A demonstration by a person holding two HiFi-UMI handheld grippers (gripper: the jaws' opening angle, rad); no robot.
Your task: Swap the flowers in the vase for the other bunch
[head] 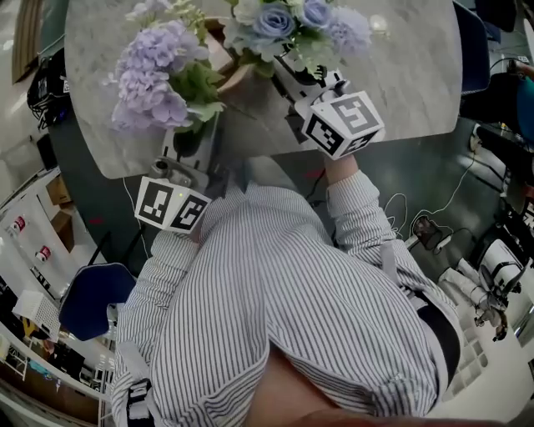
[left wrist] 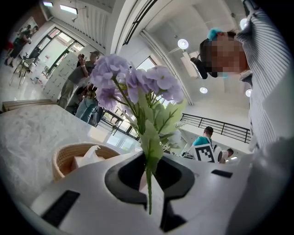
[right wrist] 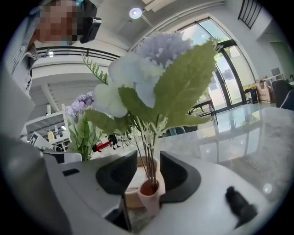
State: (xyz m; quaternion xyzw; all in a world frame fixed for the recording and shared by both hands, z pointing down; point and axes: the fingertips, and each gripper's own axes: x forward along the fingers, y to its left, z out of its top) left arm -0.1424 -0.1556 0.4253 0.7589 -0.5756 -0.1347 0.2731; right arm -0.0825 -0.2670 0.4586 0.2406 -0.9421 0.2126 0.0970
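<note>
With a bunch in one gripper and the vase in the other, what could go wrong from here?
The left gripper pinches the purple bunch by one thin stem; it could swivel or slip. The right gripper clamps the pink vase, top-heavy with the blue bunch; it might tip. Neither gripper is free to pull that bunch out.

Open office hall: mezzanine railing (left wrist: 220, 126), glass walls (right wrist: 225, 78), marble table (head: 400, 75).

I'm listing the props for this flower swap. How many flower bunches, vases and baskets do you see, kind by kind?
Flower bunches: 2 (purple bunch, blue bunch)
Vase: 1
Woven basket: 1
Total: 4
</note>
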